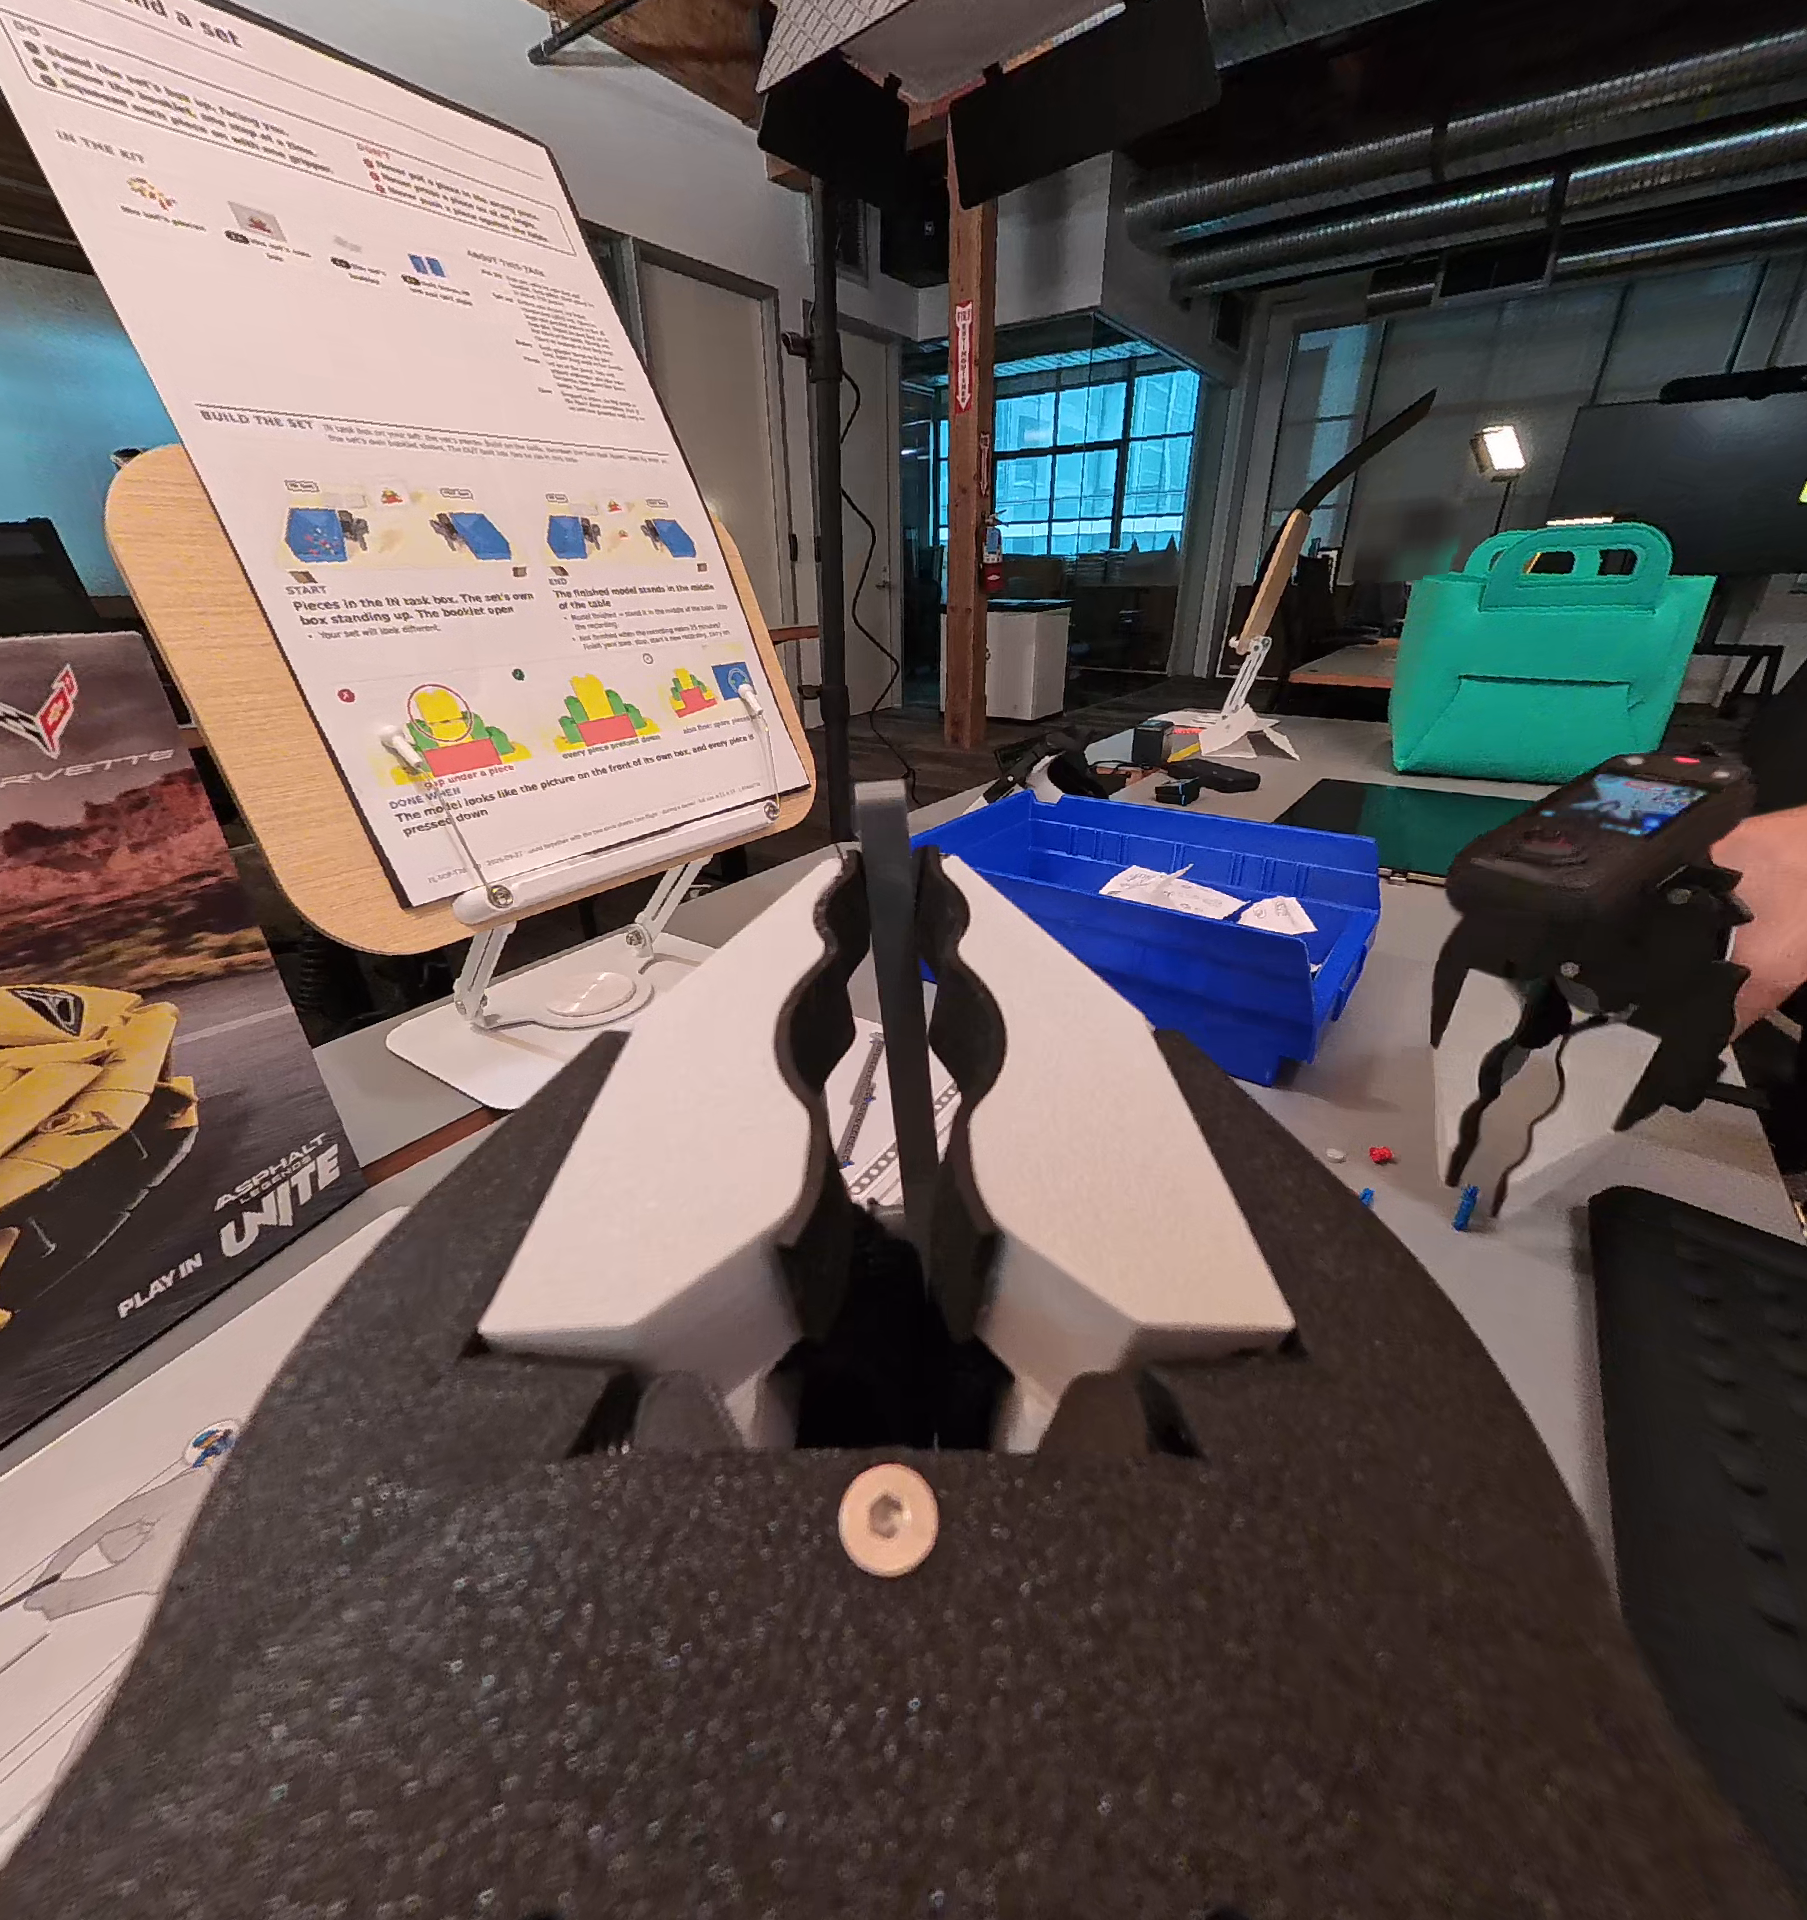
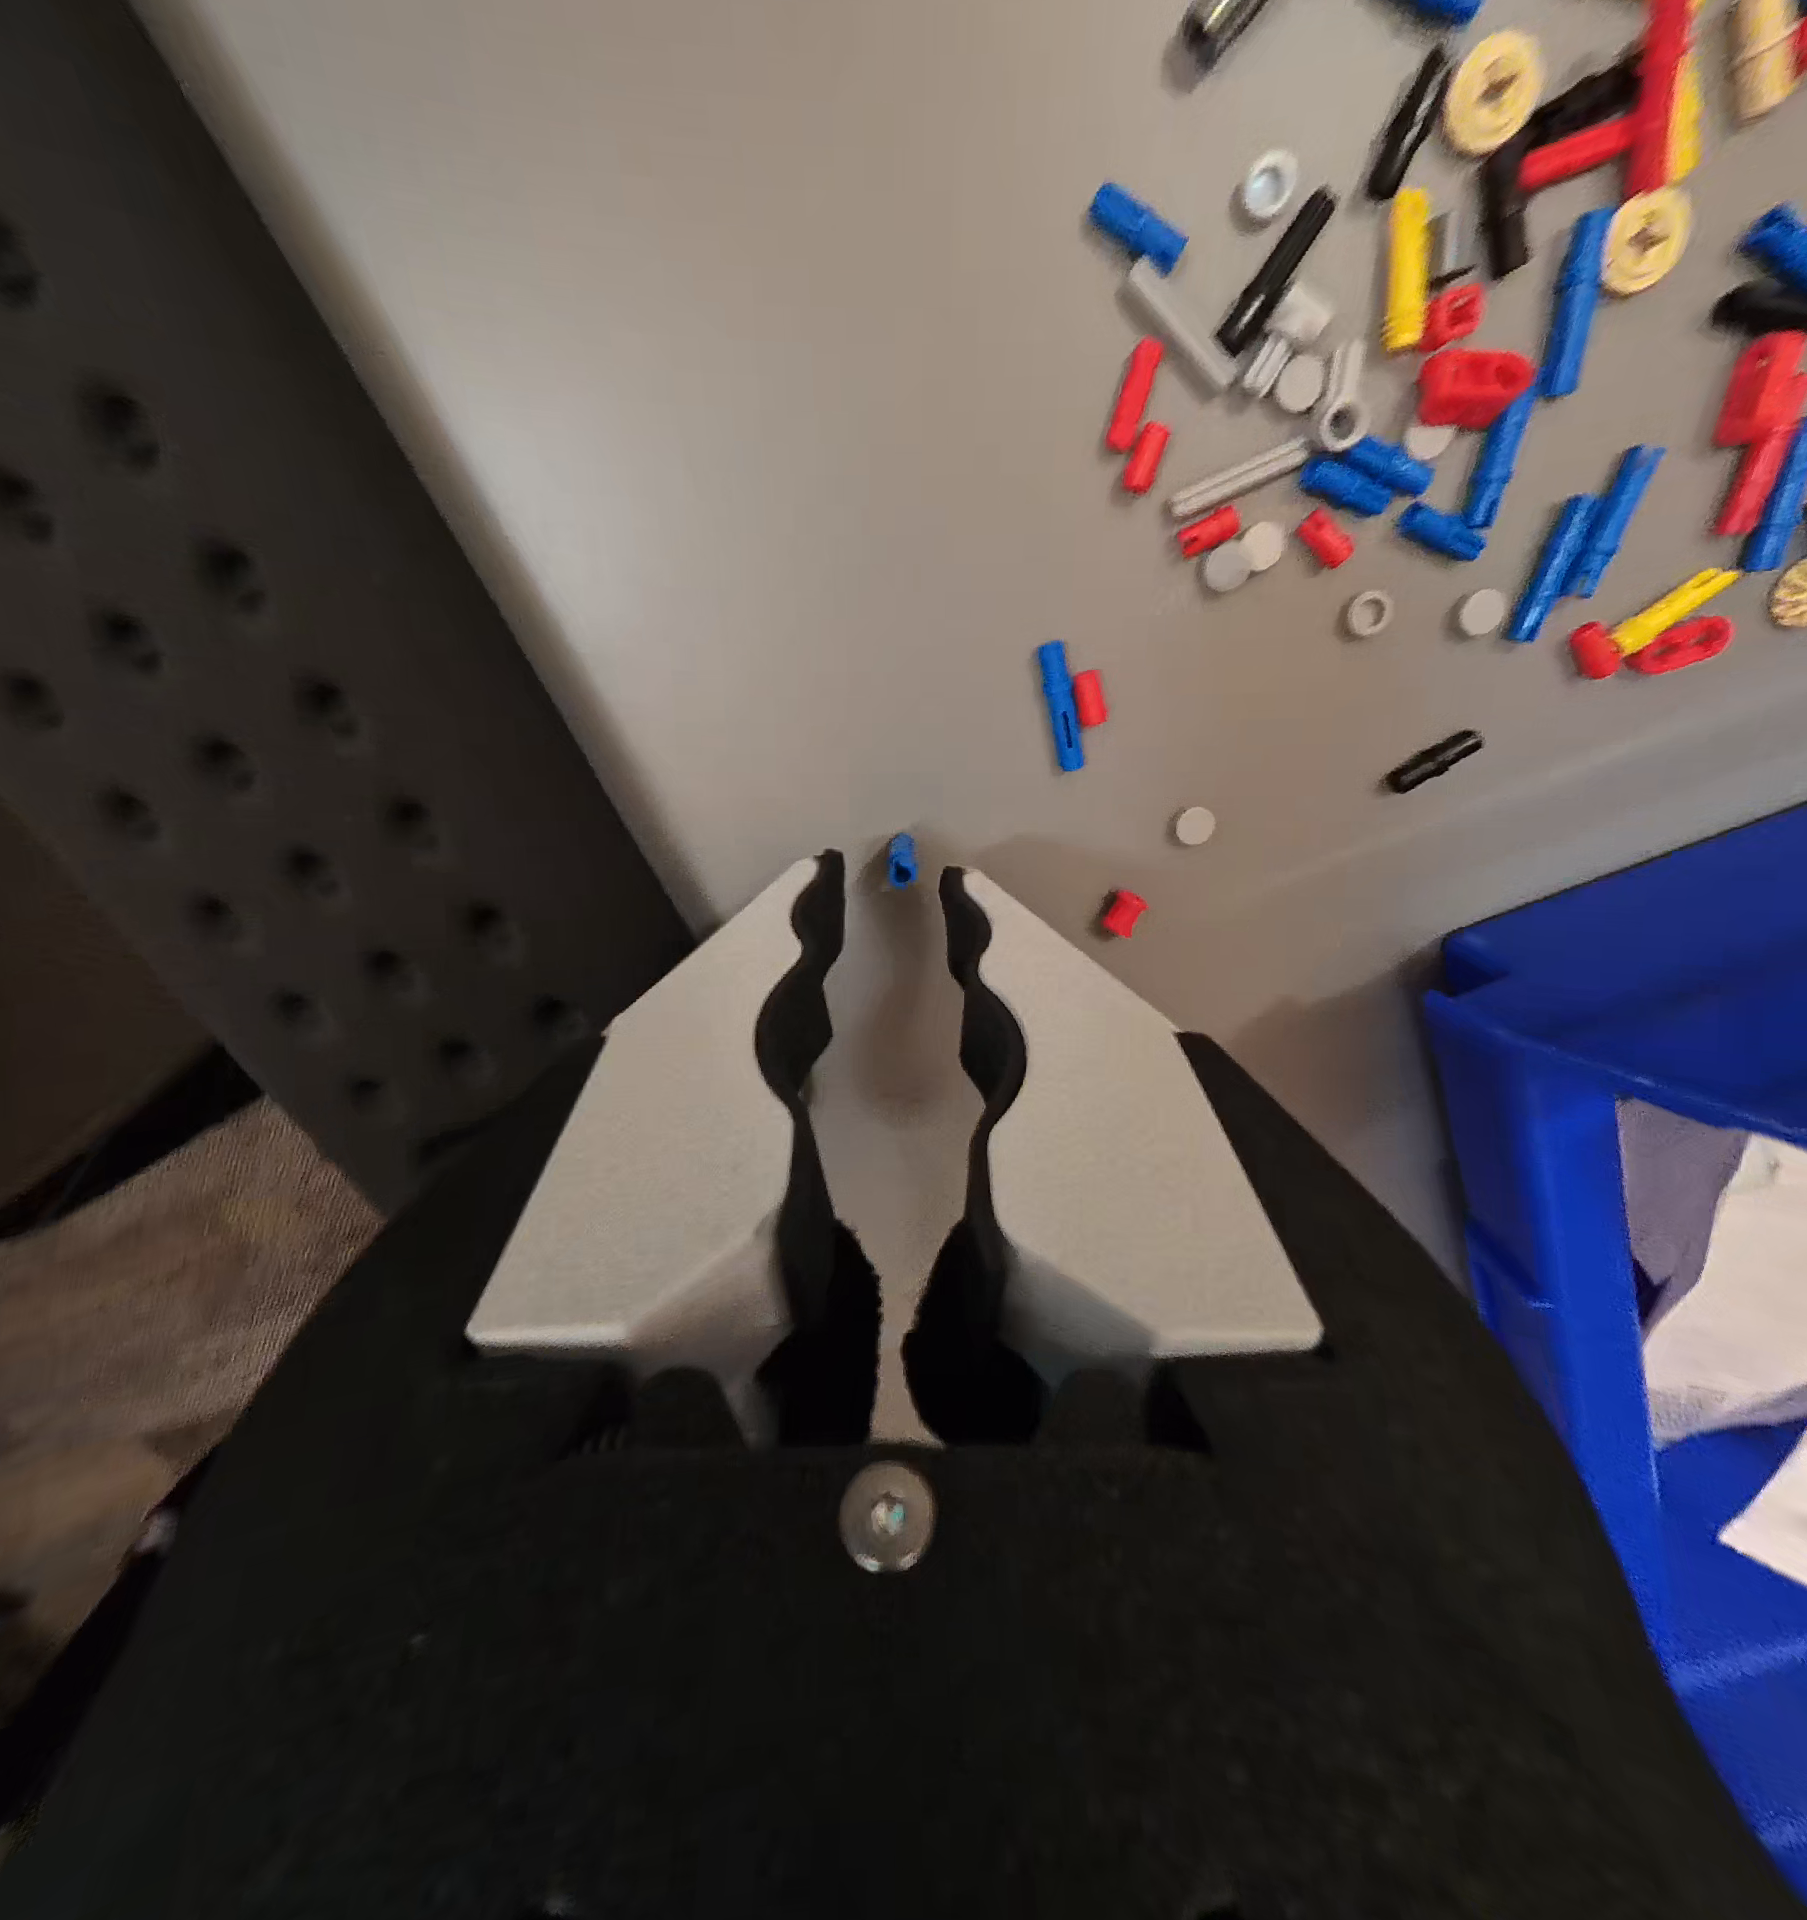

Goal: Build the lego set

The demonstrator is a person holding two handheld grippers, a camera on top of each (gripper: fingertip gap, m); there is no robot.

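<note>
step: picking a pin | left gripper (image 1: 894,873) clamped a dark beam (image 1: 899,997) upright | right gripper (image 2: 891,868) parted, straddling a blue pin (image 2: 901,861) on the surface (image 2: 774,416), near the blue bin (image 2: 1564,1195) | next: close gently, lift.

We see loose pieces (image 2: 1481,343) on the table (image 2: 774,416) at one o'clock, the bin (image 2: 1564,1195) at four.

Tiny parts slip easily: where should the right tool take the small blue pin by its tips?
Grip the blue pin across its shaft, coming from above as the right tool already does. It looks upright on the table between the open jaws, so its round sides face them.
</note>
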